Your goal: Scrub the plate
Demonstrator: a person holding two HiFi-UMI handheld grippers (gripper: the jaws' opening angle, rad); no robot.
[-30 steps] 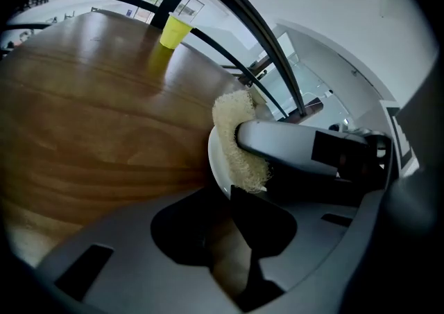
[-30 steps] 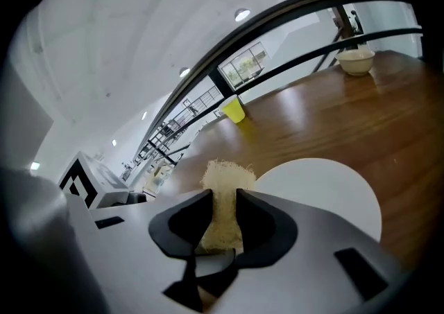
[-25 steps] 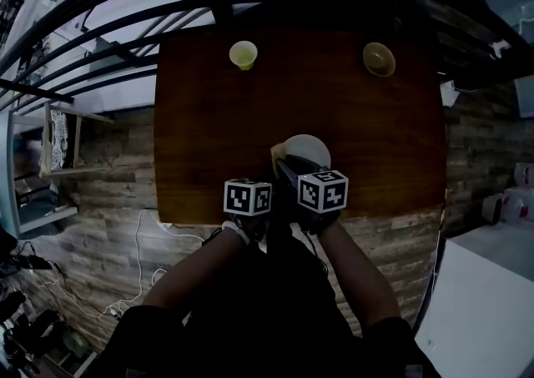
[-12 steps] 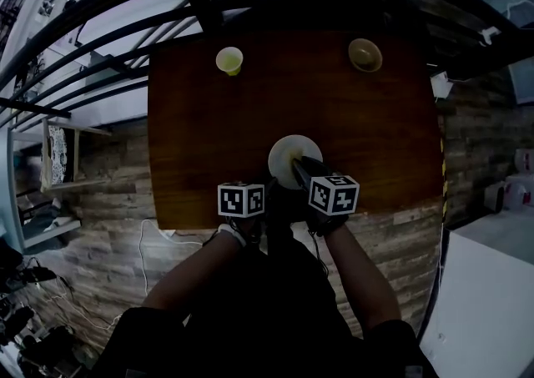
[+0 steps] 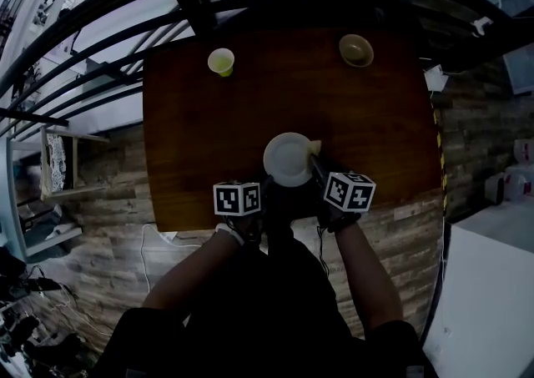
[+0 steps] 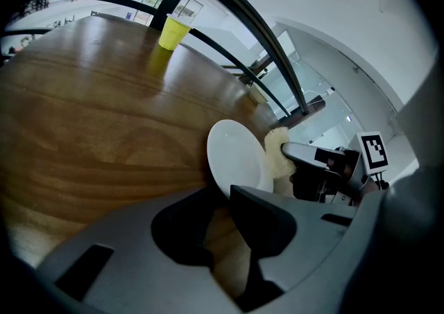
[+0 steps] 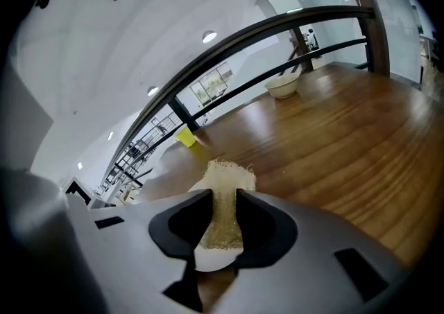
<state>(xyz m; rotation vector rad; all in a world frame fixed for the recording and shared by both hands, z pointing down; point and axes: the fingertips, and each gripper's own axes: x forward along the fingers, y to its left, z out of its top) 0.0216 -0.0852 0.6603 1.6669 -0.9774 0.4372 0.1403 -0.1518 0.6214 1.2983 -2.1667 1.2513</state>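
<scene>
Though glossy, wooden table [image 5: 200,134] under plate [image 5: 288,159]; railing [image 5: 200,1]

Yellow cup [image 5: 220,61], tan bowl [image 5: 356,50], wooden table [image 5: 209,134]

The sponge [image 5: 314,148], clamped in the right gripper [image 7: 223,214], has crossed the plate [image 5: 286,161]. A second ago it lay at the plate's left rim, half a second ago over its middle, and now it sits at the far right rim. The right gripper has swung right with it, leaving most of the plate's face uncovered.
</scene>
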